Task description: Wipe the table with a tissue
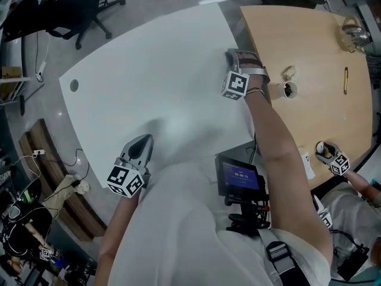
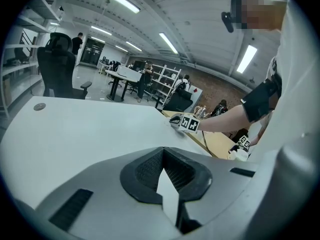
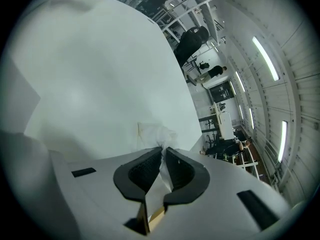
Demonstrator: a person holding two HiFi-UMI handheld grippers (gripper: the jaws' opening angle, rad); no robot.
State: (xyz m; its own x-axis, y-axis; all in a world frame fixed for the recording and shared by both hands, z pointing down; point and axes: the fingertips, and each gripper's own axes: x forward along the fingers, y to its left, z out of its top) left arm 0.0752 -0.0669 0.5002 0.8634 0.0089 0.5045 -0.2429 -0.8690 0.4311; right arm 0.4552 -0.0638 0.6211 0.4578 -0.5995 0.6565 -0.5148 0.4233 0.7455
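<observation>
Tissue (image 3: 156, 134) sits pinched in the right gripper's (image 3: 163, 153) clenched jaws at the white table's (image 1: 149, 70) right edge. Best pressed flat, swept in overlapping strokes. Left gripper (image 2: 162, 154) hovers clenched, empty, nearer.

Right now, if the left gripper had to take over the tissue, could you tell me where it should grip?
Probably the raised, crumpled bunch of the tissue just ahead of the right gripper, coming from above on the far side. The rest lies flat on the white table, hard to pinch, and the right gripper's shut jaws cover the near end.
</observation>
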